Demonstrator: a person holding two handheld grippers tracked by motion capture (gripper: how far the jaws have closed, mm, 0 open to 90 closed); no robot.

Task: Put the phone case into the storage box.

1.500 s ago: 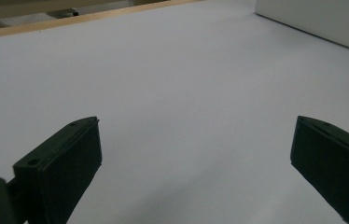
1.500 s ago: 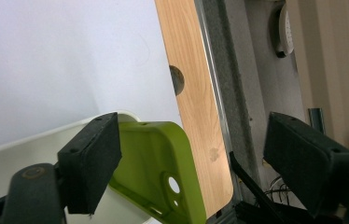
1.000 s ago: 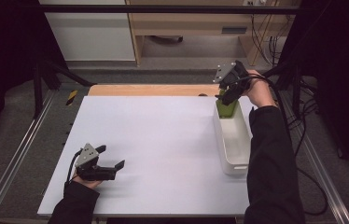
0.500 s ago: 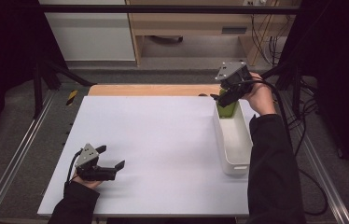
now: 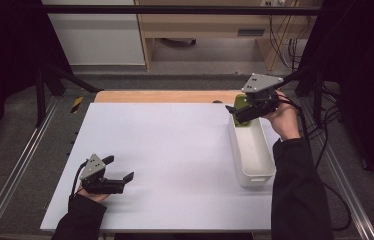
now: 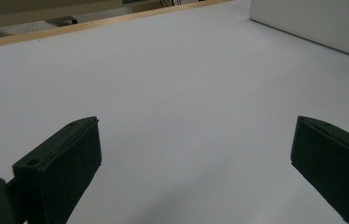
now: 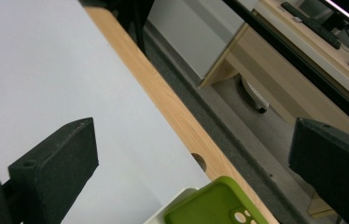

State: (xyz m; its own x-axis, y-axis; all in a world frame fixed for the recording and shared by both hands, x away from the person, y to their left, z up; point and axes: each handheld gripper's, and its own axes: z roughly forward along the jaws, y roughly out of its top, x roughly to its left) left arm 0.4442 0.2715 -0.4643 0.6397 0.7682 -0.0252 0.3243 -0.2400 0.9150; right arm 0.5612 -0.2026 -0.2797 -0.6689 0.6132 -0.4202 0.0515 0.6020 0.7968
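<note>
The right gripper (image 5: 239, 111) is hovering over the far end of the white bin (image 5: 251, 150), at the desk's (image 5: 175, 150) right side. The green phone case (image 5: 241, 105) is standing at that far end of the bin, leaning against the end wall (camera cut-outs are showing in the right gripper view (image 7: 212, 205)). In that view the jaws are standing wide apart w/ nothing between them, so the right gripper is holding nothing; the case is sitting just below and between the jaws, not touching either as far as I can tell.

The left gripper (image 5: 120, 177) is resting low on the near-left of the desk, jaws spread wide and empty, w/ bare white surface ahead of them in its own view. It is well apart from the bin.

Key relation: the case is lying directly under the right gripper, w/ its long axis running upward and tilted toward the far edge, roughly in line w/ the bin's length. The right hand (image 5: 285, 120) is by far the nearer one. My read is that any grasp would call for the right gripper dropping a little and closing across the case's thin faces (approx., since the gripper is hiding part of the case from above). Risk: the bin's end wall is crowding one jaw.
</note>
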